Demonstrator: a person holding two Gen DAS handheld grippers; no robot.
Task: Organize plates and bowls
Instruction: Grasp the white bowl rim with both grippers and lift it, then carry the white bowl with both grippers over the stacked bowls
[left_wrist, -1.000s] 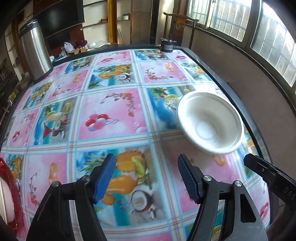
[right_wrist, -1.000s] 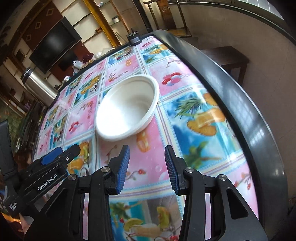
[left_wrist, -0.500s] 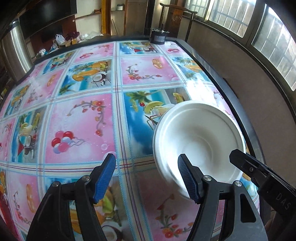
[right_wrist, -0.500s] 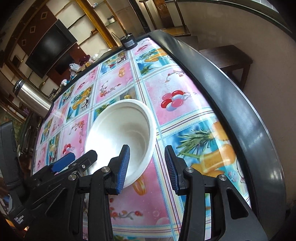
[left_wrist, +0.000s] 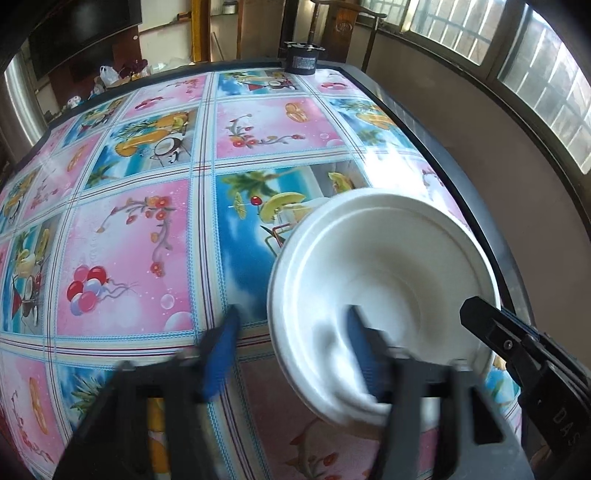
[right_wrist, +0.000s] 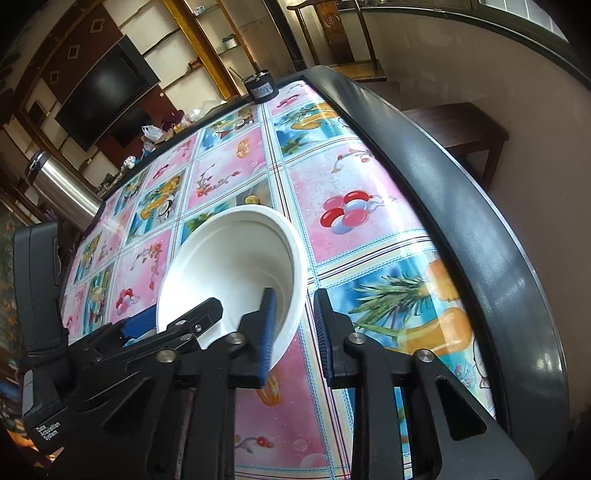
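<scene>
White round shallow bowl (right_wrist: 236, 266), matte, plain, one item. Location: on the worktop (right_wrist: 369, 206), which is covered with a glossy pink-and-blue fruit-print oilcloth; the bowl sits near the worktop's black right-hand edge.

Right gripper (right_wrist: 293, 325): fingers open to a moderate gap and straddling the bowl's near-right rim, the left blue pad inside the bowl, the right pad outside over the cloth. Whether either pad touches the wall cannot be told. Nothing gripped yet.

Left gripper (left_wrist: 291, 350): blurred in its own view; fingers spread wide, holding nothing. The right finger overlaps the bowl's interior, the left finger lies over bare cloth at about 9 o'clock of the bowl.

Key relation: the rim section runs between the right gripper's fingers, so the right hand is judged better placed; closing there would pinch the wall. The bowl is round, with no long axis to align.

Other item: small black cylindrical device (right_wrist: 260, 88) at the far edge, 12 o'clock.
</scene>
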